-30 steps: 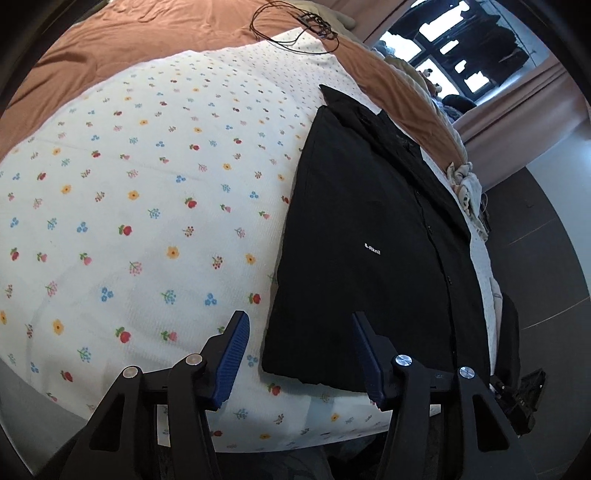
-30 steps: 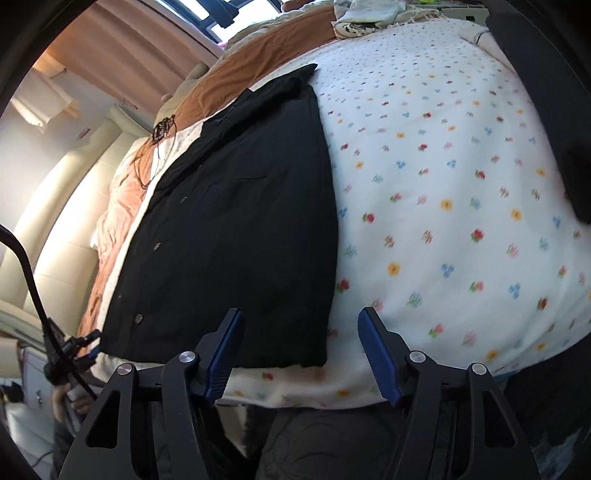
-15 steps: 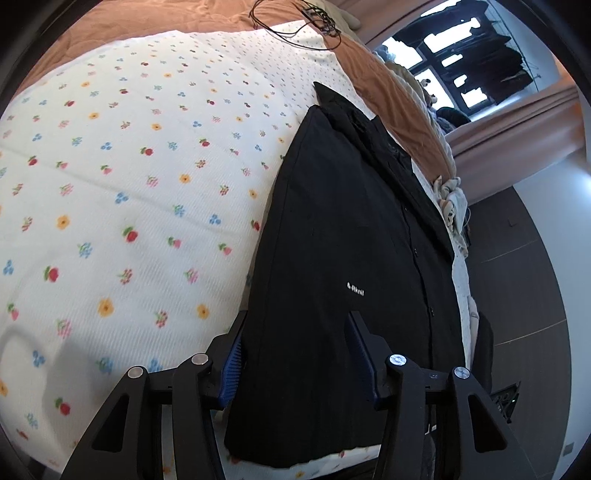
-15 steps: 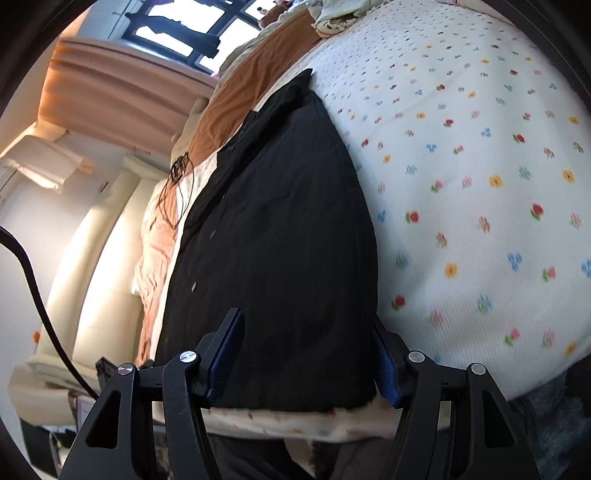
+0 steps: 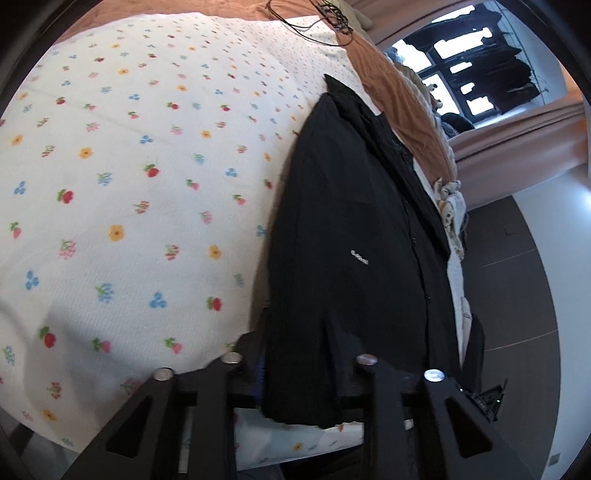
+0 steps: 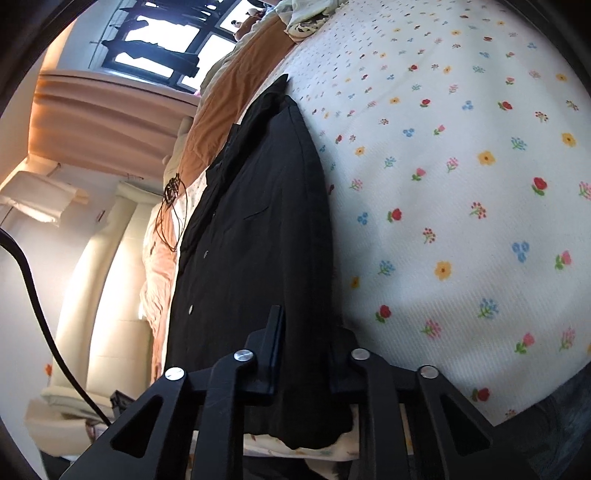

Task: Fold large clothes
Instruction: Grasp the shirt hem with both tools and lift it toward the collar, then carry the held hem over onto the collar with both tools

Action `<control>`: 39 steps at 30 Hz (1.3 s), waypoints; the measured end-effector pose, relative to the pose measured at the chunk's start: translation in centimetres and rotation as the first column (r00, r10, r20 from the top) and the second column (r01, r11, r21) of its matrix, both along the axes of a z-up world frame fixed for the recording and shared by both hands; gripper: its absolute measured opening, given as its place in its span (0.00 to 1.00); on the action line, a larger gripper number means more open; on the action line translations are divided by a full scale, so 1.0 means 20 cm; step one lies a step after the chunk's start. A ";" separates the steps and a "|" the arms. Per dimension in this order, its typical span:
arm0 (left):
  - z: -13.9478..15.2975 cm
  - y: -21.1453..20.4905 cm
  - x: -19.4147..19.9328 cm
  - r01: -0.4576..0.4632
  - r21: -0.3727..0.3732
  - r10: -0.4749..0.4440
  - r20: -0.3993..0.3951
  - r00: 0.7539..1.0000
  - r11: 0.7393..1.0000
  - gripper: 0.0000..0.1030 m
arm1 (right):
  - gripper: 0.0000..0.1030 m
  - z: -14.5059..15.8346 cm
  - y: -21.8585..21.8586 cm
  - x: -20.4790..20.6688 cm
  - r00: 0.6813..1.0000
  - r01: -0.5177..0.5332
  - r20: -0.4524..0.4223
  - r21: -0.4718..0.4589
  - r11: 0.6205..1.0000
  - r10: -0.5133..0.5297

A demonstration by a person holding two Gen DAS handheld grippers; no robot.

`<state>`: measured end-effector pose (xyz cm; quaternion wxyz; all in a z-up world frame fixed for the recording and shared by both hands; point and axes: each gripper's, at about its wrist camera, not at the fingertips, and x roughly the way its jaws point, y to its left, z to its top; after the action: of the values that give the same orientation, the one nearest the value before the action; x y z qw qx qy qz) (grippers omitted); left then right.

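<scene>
A black button-up shirt (image 5: 351, 221) lies folded lengthwise into a long strip on a white floral bedsheet (image 5: 129, 184). Its near hem corner is bunched between the jaws of my left gripper (image 5: 299, 332). Those jaws are closing and pinch the cloth. In the right wrist view the same shirt (image 6: 251, 240) runs away from me over the sheet (image 6: 461, 184). My right gripper (image 6: 310, 325) has the other hem corner between its closing jaws, and the fabric is gathered there. The cloth hides most of the blue pads.
A brown blanket (image 5: 399, 99) and a thin black cord (image 5: 325, 14) lie at the far end of the bed. A heap of light clothes (image 5: 450, 199) sits at the bed's edge above the dark floor (image 5: 517, 295). A cream padded headboard (image 6: 110, 277) stands to the left.
Both grippers moved forward over the shirt's near hem, one at each corner, and narrowed from wide open to pinching it. The hem fabric now bunches between the jaws.
</scene>
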<state>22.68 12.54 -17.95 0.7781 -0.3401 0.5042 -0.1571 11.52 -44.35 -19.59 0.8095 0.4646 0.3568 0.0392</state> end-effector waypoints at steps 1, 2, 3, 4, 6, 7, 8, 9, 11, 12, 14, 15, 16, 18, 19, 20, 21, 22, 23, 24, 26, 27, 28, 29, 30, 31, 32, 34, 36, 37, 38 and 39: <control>0.00 0.01 0.00 -0.012 -0.018 0.012 -0.005 1.000 1.000 0.19 | 0.13 0.00 0.00 -0.01 1.000 0.007 0.004 0.004 1.000 -0.007; 0.00 0.03 -0.01 -0.028 -0.025 0.028 -0.004 1.000 0.999 0.18 | 0.11 0.01 0.00 -0.01 1.000 0.014 0.010 0.005 1.000 -0.014; 0.01 0.03 -0.02 -0.037 -0.016 0.037 0.005 0.999 0.999 0.17 | 0.09 0.02 0.00 -0.02 1.000 0.018 0.020 0.004 1.000 -0.018; 0.03 0.03 -0.02 -0.040 -0.006 0.040 0.017 0.999 0.999 0.16 | 0.08 0.03 0.00 -0.03 0.999 0.019 0.028 0.000 1.000 -0.019; 0.06 0.03 -0.04 -0.044 0.014 0.043 0.044 0.998 0.999 0.15 | 0.07 0.07 0.01 -0.05 0.999 0.022 0.043 -0.013 1.000 -0.022; 0.08 0.03 -0.04 -0.046 0.022 0.044 0.053 0.998 0.999 0.14 | 0.07 0.08 0.01 -0.05 0.999 0.024 0.047 -0.018 1.000 -0.023; 0.09 0.03 -0.04 -0.048 0.025 0.047 0.060 0.997 0.999 0.13 | 0.06 0.09 0.02 -0.05 0.999 0.025 0.044 -0.028 0.999 -0.024; 0.10 0.03 -0.05 -0.051 0.028 0.049 0.070 0.996 0.998 0.13 | 0.06 0.10 0.02 -0.05 0.999 0.025 0.036 -0.040 0.999 -0.023; 0.13 0.03 -0.07 -0.054 0.033 0.051 0.087 0.995 0.998 0.12 | 0.06 0.12 0.03 -0.06 0.999 0.029 0.041 -0.042 0.999 -0.027; 0.14 0.03 -0.07 -0.056 0.034 0.053 0.094 0.994 0.998 0.12 | 0.06 0.14 0.03 -0.07 0.999 0.030 0.045 -0.048 0.998 -0.028; 0.17 0.03 -0.10 -0.056 0.044 0.051 0.109 0.993 0.997 0.12 | 0.06 0.17 0.05 -0.08 0.998 0.030 0.052 -0.058 0.998 -0.027; 0.19 0.03 -0.11 -0.056 0.046 0.051 0.115 0.992 0.997 0.12 | 0.06 0.18 0.05 -0.08 0.998 0.029 0.054 -0.059 0.998 -0.026; 0.21 0.04 -0.13 -0.058 0.045 0.052 0.119 0.992 0.997 0.12 | 0.06 0.19 0.06 -0.09 0.998 0.028 0.055 -0.061 0.998 -0.024; 0.24 0.03 -0.17 -0.063 0.050 0.056 0.132 0.990 0.997 0.12 | 0.06 0.21 0.07 -0.12 0.998 0.023 0.055 -0.078 0.997 -0.019; 0.26 0.03 -0.20 -0.063 0.055 0.055 0.139 0.989 0.996 0.12 | 0.06 0.22 0.07 -0.12 0.998 0.022 0.055 -0.087 0.996 -0.017; 0.27 0.03 -0.22 -0.065 0.057 0.056 0.145 0.988 0.996 0.12 | 0.06 0.23 0.08 -0.14 0.998 0.019 0.058 -0.093 0.995 -0.014; 0.29 0.03 -0.25 -0.067 0.059 0.057 0.151 0.987 0.996 0.12 | 0.06 0.25 0.08 -0.16 0.998 0.019 0.062 -0.101 0.995 -0.013; 0.30 0.03 -0.27 -0.068 0.059 0.058 0.157 0.986 0.996 0.12 | 0.06 0.26 0.08 -0.17 0.998 0.019 0.064 -0.107 0.994 -0.012; 0.32 0.03 -0.30 -0.069 0.061 0.059 0.162 0.985 0.996 0.12 | 0.06 0.28 0.08 -0.20 0.998 0.019 0.067 -0.113 0.993 -0.012; 0.33 0.03 -0.33 -0.070 0.062 0.059 0.166 0.984 0.996 0.12 | 0.06 0.28 0.08 -0.21 0.997 0.019 0.071 -0.113 0.993 -0.011; 0.35 0.04 -0.39 -0.072 0.060 0.061 0.173 0.983 0.996 0.12 | 0.06 0.30 0.08 -0.24 0.997 0.018 0.078 -0.115 0.993 -0.009; 0.36 0.04 -0.43 -0.074 0.060 0.063 0.179 0.982 0.995 0.12 | 0.06 0.32 0.09 -0.27 0.997 0.017 0.081 -0.118 0.993 -0.007; 0.38 0.04 -0.45 -0.076 0.062 0.063 0.186 0.981 0.995 0.12 | 0.06 0.33 0.09 -0.28 0.997 0.015 0.083 -0.122 0.992 -0.005; 0.39 0.04 -0.48 -0.077 0.066 0.063 0.195 0.979 0.995 0.12 | 0.06 0.34 0.09 -0.30 0.996 0.013 0.085 -0.128 0.992 -0.002; 0.40 0.04 -0.51 -0.079 0.068 0.063 0.202 0.977 0.995 0.12 | 0.06 0.35 0.09 -0.33 0.996 0.010 0.088 -0.135 0.991 0.002; 0.42 0.03 -0.53 -0.080 0.067 0.064 0.207 0.976 0.995 0.12 | 0.06 0.35 0.09 -0.35 0.996 0.006 0.090 -0.140 0.990 0.007; 0.43 0.04 -0.56 -0.081 0.064 0.066 0.212 0.975 0.995 0.12 | 0.06 0.37 0.09 -0.38 0.996 -0.001 0.093 -0.151 0.989 0.015; 0.44 0.05 -0.62 -0.086 0.058 0.071 0.223 0.972 0.995 0.12 | 0.06 0.38 0.09 -0.43 0.995 -0.007 0.100 -0.159 0.987 0.023; 0.45 0.06 -0.68 -0.088 0.047 0.075 0.229 0.970 0.995 0.12 | 0.06 0.38 0.10 -0.49 0.994 -0.012 0.108 -0.162 0.987 0.030; 0.45 0.06 -0.71 -0.088 0.043 0.076 0.233 0.969 0.995 0.12 | 0.06 0.39 0.11 -0.51 0.993 -0.015 0.110 -0.166 0.986 0.034; 0.46 0.07 -0.74 -0.088 0.040 0.076 0.237 0.968 0.995 0.12 | 0.06 0.39 0.11 -0.54 0.993 -0.019 0.111 -0.171 0.985 0.038; 0.46 0.07 -0.77 -0.087 0.038 0.075 0.241 0.968 0.995 0.12 | 0.06 0.39 0.12 -0.57 0.993 -0.022 0.113 -0.174 0.985 0.043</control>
<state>7.20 14.01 -8.83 0.8469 -0.3201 0.3962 -0.1527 0.11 -41.95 -11.86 0.8653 0.3839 0.3186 0.0485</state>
